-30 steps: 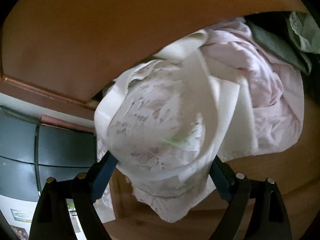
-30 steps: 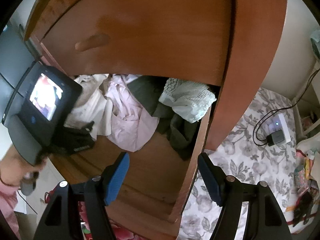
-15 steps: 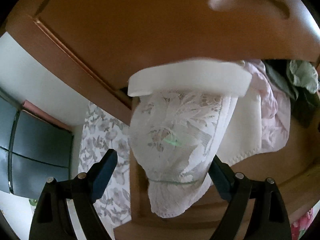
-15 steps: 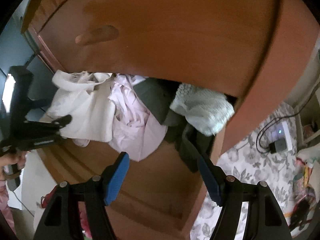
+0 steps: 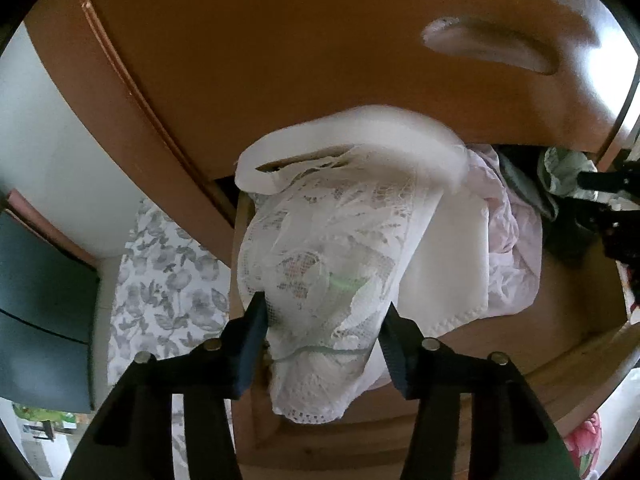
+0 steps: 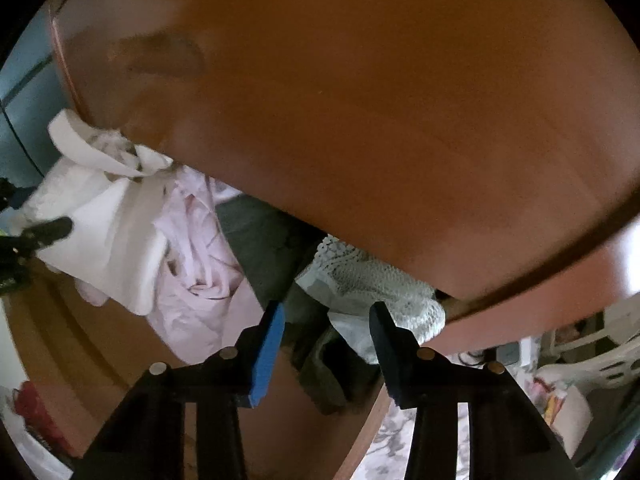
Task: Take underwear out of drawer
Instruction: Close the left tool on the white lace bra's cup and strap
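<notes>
1. Left wrist view, first:
   - Left gripper (image 5: 322,322): its jaws are closing, and the white lace underwear (image 5: 320,264) sits between them. Both blue pads touch the lace at its sides, so the garment is clamped.
   - The lace piece hangs in front of the camera, its wide white waistband (image 5: 360,128) uppermost and its scalloped hem lowest, over the wooden front edge of the drawer (image 5: 560,380).
   - Behind it, inside the drawer, lie a plain white garment (image 5: 452,264) and a pale pink garment (image 5: 516,248), touching each other. Further right are dark clothes (image 5: 520,188) and a pale green lace item (image 5: 564,168).
   - The closed drawer front above (image 5: 280,60) is brown wood with a recessed handle (image 5: 488,46).
   - Floral grey floor covering (image 5: 168,280) shows at lower left.
   - The other tool's black tip (image 5: 604,180) enters from the right edge.

2. Right wrist view:
   - Right gripper (image 6: 326,320): jaws closing, with the pads apart and pressing on nothing. The frame is motion-blurred.
   - Beyond the pads lie a dark green-grey garment (image 6: 264,240) and a pale green knit-lace piece (image 6: 376,280), both partly under the upper drawer front.
   - The pink garment (image 6: 200,248) lies left of these, touching the white garment (image 6: 112,232).
   - The left tool's black finger (image 6: 48,230) rests against the white cloth at far left.
</notes>
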The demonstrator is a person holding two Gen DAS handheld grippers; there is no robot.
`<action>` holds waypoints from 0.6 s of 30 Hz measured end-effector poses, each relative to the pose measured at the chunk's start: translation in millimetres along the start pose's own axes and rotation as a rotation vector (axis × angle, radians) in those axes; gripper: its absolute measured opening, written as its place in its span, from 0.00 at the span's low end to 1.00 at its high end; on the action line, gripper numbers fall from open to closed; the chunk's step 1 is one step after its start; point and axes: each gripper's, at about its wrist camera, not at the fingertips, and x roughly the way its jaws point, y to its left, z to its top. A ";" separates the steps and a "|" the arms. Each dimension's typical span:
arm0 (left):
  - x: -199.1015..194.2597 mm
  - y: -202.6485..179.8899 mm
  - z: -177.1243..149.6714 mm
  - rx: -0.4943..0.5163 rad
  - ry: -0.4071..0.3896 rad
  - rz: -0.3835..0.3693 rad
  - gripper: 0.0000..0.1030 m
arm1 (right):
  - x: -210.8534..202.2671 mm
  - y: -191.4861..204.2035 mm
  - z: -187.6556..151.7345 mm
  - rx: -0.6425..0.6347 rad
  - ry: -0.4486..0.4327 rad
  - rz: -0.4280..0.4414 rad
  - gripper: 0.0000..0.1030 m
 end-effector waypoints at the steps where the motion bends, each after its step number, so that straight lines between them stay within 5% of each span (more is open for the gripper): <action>1: 2.0 2.0 2.5 -0.002 -0.002 -0.008 0.53 | 3.1 2.3 1.2 -0.008 0.006 -0.003 0.45; 8: 2.2 -0.7 0.4 -0.001 -0.005 -0.028 0.52 | 22.0 5.9 10.8 -0.014 0.031 -0.070 0.36; 12: 9.0 4.4 -1.4 -0.007 0.001 -0.036 0.52 | 25.9 -5.1 12.9 0.025 0.034 -0.096 0.03; 18: 10.6 6.7 -0.6 -0.024 0.011 -0.040 0.53 | 11.7 -15.9 -0.9 0.083 0.003 -0.008 0.02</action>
